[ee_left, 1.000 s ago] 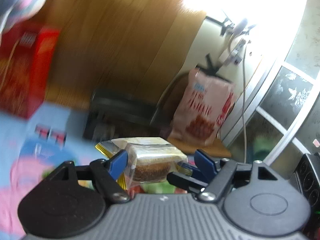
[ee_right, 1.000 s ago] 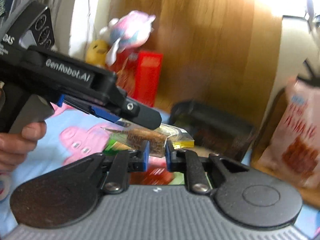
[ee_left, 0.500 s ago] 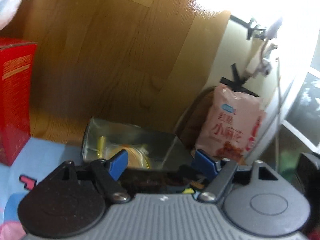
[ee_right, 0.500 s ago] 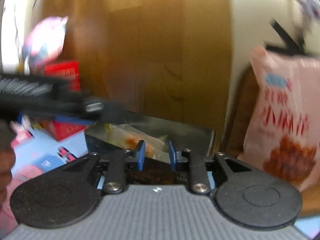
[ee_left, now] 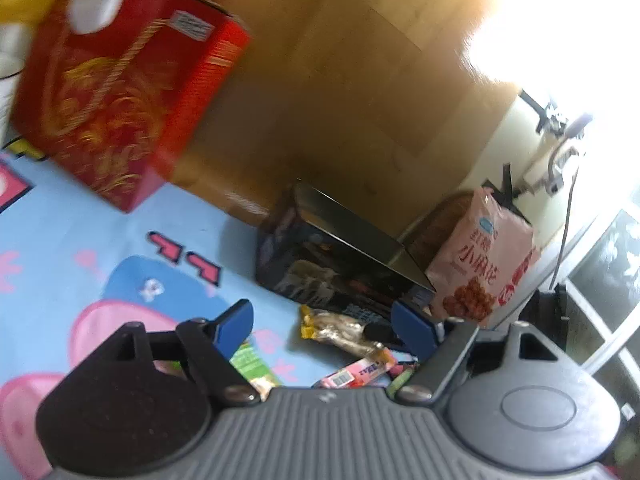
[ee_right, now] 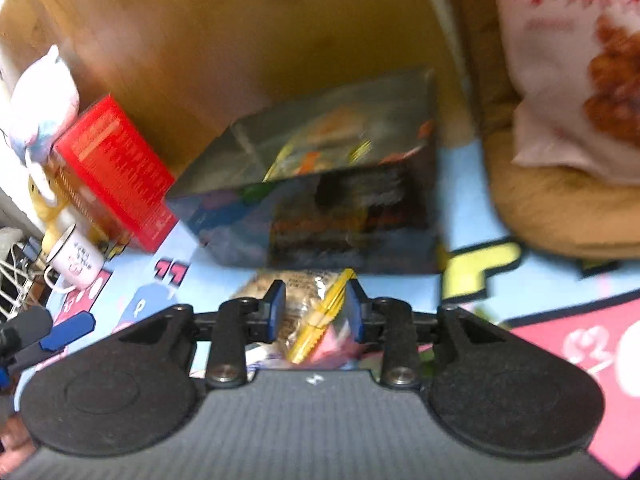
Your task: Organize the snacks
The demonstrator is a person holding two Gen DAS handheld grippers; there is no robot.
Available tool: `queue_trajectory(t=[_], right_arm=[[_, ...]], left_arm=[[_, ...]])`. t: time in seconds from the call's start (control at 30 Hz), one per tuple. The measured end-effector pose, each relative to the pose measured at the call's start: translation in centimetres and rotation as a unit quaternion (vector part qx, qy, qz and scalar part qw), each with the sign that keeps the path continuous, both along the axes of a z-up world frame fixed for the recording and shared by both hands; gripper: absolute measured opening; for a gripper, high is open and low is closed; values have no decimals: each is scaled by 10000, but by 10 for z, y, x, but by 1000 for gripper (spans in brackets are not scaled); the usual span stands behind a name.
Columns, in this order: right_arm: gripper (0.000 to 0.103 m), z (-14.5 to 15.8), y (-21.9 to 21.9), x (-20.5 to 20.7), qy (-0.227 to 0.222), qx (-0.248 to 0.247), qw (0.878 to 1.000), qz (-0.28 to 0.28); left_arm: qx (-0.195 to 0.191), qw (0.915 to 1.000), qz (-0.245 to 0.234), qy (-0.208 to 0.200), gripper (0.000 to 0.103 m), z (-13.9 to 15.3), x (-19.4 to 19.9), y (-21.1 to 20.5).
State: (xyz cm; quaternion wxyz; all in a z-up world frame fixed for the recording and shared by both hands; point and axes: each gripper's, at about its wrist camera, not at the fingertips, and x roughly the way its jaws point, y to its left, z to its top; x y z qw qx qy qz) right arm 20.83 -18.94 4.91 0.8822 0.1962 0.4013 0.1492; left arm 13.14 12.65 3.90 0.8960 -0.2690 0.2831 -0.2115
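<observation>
Cake packet (ee_right: 296, 292) now down; one tin (ee_right: 320, 184).

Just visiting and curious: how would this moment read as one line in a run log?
stage: between picks | left gripper: open, empty | right gripper: opening over clear yellow-edged snack packet | dark open box: holds snacks

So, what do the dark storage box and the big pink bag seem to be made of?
Dark storage box: probably printed metal tin, glossy; its inner walls reflect like a mirror, though coated card is possible. Big pink bag: thin plastic film, slightly shiny, with creases and a crimped top seal.
</observation>
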Motion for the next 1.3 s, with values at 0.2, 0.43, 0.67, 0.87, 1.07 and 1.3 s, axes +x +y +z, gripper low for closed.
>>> queue_trajectory(t=[0.2,0.43,0.67,0.87,1.07,1.3], right_arm=[[34,10,57,-47,-265,-341,9944,968],[30,15,82,-115,-942,-659,9830,1435],[41,18,62,-180,-1705,-728,9788,867],[54,10,38,-230,-2050,-1491,9670,241],[55,-6,25,-223,-1688,-1517,9736,238],[69,-17,29,-203,-1551,-1782,9700,578]], left_arm=[[-200,9995,176,187,78,-19,-4,19],[-213,9995,-28,223,78,-24,-10,15],[-278,9990,-347,12,78,-20,-42,10],[-240,9958,-869,-171,78,-11,-69,-12],[58,9862,-1654,-31,78,-9,-71,-70],[527,9757,-2079,443,78,-25,-54,-125]])
